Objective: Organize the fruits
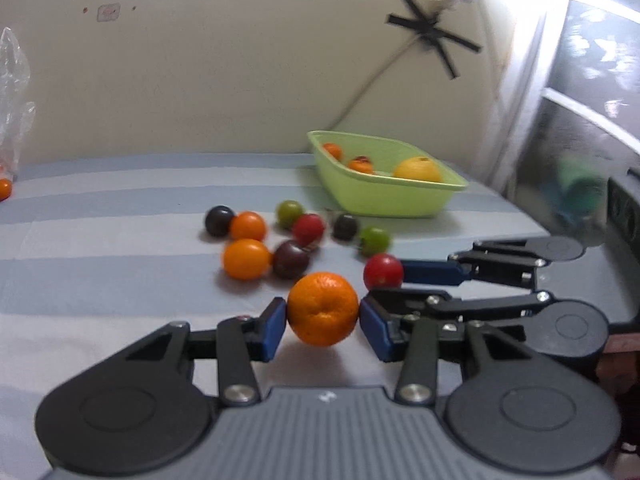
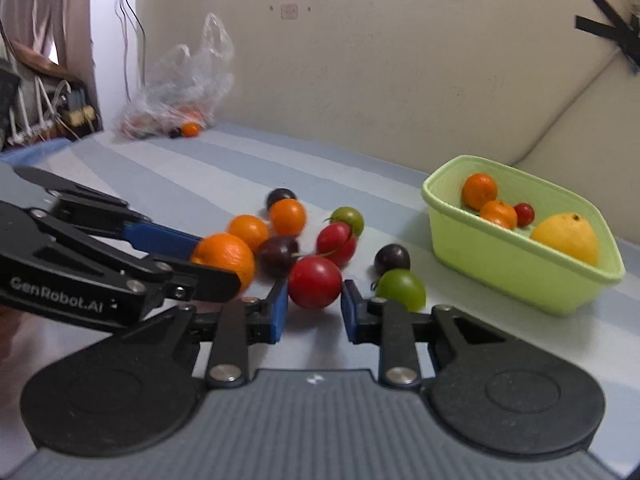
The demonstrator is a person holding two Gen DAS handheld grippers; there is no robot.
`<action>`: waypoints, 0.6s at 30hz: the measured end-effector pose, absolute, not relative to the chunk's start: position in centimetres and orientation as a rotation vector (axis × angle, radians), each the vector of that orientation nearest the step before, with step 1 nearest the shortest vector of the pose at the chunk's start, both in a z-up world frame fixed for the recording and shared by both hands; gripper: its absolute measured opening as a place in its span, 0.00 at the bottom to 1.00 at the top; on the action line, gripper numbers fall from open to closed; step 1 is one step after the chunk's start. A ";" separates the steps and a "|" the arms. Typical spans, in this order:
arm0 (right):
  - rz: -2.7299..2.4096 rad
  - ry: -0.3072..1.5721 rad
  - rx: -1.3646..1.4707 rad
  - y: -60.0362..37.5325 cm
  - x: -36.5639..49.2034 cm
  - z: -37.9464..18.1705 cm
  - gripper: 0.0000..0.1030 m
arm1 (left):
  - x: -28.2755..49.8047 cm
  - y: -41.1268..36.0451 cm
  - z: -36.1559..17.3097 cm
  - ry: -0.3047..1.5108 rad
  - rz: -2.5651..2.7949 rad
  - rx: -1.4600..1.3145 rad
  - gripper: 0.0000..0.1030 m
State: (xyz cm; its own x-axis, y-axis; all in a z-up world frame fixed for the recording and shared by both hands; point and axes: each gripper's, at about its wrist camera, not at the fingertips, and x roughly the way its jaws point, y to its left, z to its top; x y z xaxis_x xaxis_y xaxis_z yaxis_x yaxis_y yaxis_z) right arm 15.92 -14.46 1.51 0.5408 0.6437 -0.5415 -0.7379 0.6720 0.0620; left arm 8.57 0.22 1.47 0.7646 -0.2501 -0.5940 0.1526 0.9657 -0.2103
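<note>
My left gripper (image 1: 323,320) is shut on an orange (image 1: 323,309), held just above the striped cloth; the orange also shows in the right wrist view (image 2: 228,258). My right gripper (image 2: 314,306) is shut on a red plum (image 2: 315,282), which the left wrist view shows too (image 1: 383,271). Loose fruit lie beyond: two small oranges (image 1: 246,258), dark plums (image 1: 291,258), green plums (image 1: 374,240) and another red plum (image 1: 308,229). A green basket (image 2: 520,276) at the right holds two small oranges, a small red fruit and a yellow citrus (image 2: 568,238).
A clear plastic bag (image 2: 180,88) with fruit, and a small orange (image 2: 191,128) beside it, sit at the far left by the wall. The table carries a blue and white striped cloth (image 1: 120,280). Cables and clutter lie beyond the left edge.
</note>
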 end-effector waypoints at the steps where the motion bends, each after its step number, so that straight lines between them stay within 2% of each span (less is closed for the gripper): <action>1: 0.823 0.561 -0.179 -15.0 15.2 1.5 0.30 | 8.1 -0.2 1.5 0.663 -0.234 -0.158 0.40; 11: 0.789 0.576 -0.156 -17.5 10.5 0.2 0.31 | 5.9 -1.2 0.3 0.696 -0.241 -0.169 0.41; 14: 0.786 0.566 -0.168 -17.2 10.5 0.2 0.31 | 5.6 -1.3 0.5 0.683 -0.222 -0.161 0.49; 16: 0.785 0.565 -0.169 -17.1 10.6 0.2 0.32 | 5.6 -1.3 0.5 0.678 -0.217 -0.161 0.60; 18: 0.786 0.570 -0.161 -17.2 10.7 0.2 0.32 | 5.5 -1.3 0.7 0.671 -0.217 -0.158 0.64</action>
